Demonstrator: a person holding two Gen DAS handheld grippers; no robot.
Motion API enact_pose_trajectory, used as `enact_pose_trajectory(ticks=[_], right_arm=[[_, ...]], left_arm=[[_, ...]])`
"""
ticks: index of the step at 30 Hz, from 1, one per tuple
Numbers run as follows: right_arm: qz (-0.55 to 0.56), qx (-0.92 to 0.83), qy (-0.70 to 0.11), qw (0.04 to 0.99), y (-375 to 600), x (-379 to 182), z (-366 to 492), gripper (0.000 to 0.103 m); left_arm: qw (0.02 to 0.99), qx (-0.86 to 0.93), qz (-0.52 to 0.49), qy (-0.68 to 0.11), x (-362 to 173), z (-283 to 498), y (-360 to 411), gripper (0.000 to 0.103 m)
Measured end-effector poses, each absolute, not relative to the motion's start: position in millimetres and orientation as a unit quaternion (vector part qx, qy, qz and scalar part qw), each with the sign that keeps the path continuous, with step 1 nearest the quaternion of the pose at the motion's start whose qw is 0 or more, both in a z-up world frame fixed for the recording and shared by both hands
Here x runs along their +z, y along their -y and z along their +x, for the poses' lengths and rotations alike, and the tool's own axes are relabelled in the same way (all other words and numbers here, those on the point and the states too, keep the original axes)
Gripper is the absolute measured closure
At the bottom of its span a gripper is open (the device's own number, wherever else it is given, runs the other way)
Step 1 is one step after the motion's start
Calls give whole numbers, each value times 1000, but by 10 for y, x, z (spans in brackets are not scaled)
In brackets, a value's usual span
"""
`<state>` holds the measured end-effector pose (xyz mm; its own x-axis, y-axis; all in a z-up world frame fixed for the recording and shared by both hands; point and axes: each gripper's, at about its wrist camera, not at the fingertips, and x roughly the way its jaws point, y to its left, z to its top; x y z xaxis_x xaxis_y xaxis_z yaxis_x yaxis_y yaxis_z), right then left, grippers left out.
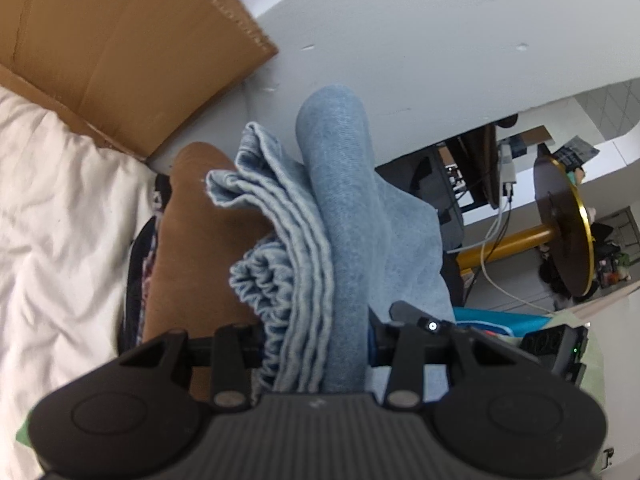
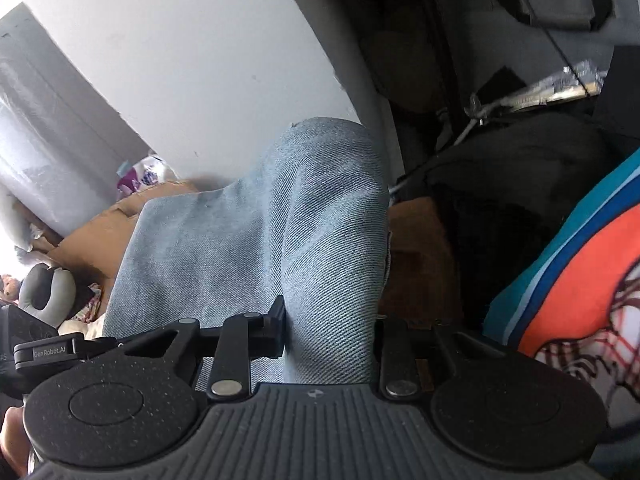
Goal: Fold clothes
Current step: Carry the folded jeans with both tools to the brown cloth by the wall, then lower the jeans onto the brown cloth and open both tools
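A lived-in home bedroom is indicated by a rumpled white duvet [image 1: 52, 208], a cardboard box [image 1: 120, 52] and a neck pillow [image 2: 48, 292].

Light-blue denim garment [image 1: 340, 208], folded in layers, apparently hangs bunched above brown fabric.

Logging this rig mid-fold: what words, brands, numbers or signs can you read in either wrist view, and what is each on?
"GenRobot.AI": on the black device at the left edge of the right wrist view.
Small mark on a white surface at the bottom right of the left wrist view: too small to read.
Orange printed fabric: a drawing, no readable letters.
Light blue denim garment: no visible label.
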<state>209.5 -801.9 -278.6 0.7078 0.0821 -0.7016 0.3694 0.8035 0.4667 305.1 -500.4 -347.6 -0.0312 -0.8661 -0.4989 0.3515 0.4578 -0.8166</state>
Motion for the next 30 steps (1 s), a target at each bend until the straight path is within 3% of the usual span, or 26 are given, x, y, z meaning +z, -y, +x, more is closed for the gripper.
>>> enact_pose_trajectory(ticks=[9, 13, 30], right_arm=[[293, -97, -391, 867, 7966, -3096, 2266, 73], [280, -94, -393, 871, 7928, -3070, 2269, 73], [264, -97, -399, 873, 7880, -3010, 2299, 73]], left_arm=[[665, -434, -210, -571, -3637, 3153, 5068, 56], [680, -414, -157, -584, -3427, 3154, 5062, 49], [702, -448, -37, -552, -2460, 3383, 5267, 51]])
